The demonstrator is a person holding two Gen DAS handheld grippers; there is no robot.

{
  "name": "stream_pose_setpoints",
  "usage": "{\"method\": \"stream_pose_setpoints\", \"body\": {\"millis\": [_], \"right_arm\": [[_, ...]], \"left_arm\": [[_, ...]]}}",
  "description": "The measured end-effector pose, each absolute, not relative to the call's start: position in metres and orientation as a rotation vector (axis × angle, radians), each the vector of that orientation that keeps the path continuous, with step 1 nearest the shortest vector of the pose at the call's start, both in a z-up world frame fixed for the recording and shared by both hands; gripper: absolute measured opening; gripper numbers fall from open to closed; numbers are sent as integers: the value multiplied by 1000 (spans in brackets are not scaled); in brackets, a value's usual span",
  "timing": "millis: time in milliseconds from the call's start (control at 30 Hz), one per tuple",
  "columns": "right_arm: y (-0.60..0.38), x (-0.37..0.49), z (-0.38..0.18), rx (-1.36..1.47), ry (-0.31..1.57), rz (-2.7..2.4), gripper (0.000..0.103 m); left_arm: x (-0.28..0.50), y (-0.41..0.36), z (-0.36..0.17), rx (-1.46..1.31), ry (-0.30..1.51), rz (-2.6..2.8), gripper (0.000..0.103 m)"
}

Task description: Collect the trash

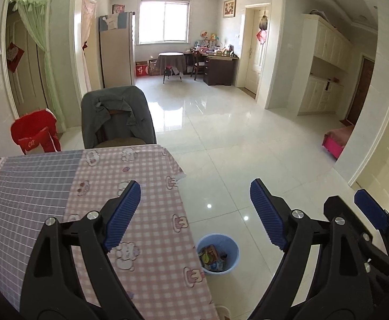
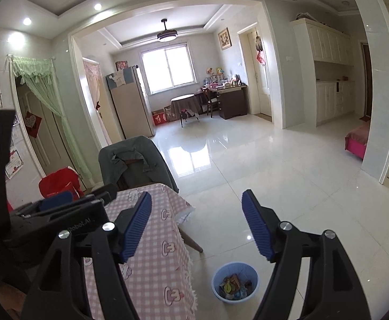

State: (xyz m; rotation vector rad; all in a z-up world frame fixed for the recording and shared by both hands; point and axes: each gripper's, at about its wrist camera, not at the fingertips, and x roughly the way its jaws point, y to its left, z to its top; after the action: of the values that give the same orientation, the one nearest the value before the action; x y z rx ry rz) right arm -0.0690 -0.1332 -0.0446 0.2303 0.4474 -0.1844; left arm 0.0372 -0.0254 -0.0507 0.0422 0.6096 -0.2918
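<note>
Both tools hang empty: the left gripper (image 1: 195, 213) and right gripper (image 2: 197, 224) stand with jaws spread, nothing between them. Below on the floor, just beside the checked tablecloth (image 1: 141, 186), sits the blue bin (image 2: 235, 282) holding crumpled wrappers (image 2: 233, 286). Such trash looks light, soft and crinkly; pinching a raised fold would likely serve best.

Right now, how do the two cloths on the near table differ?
The pink cloth has a pink-and-white check with cartoon figures; the grey cloth is a plain grid of white lines on greyish purple. The pink cloth covers the table's right part, nearest the blue bin; the grey cloth covers the left part. Both lie flat with nothing on them in view.
</note>
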Motion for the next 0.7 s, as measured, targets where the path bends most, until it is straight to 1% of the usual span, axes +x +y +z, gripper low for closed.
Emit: {"method": "stream_pose_setpoints", "body": {"millis": [267, 700], "right_arm": [[-119, -75, -45, 257, 490, -154, 70], [-126, -71, -53, 293, 524, -142, 70]], "left_arm": [[26, -12, -48, 82, 636, -258, 84], [22, -20, -53, 113, 669, -212, 84]]}}
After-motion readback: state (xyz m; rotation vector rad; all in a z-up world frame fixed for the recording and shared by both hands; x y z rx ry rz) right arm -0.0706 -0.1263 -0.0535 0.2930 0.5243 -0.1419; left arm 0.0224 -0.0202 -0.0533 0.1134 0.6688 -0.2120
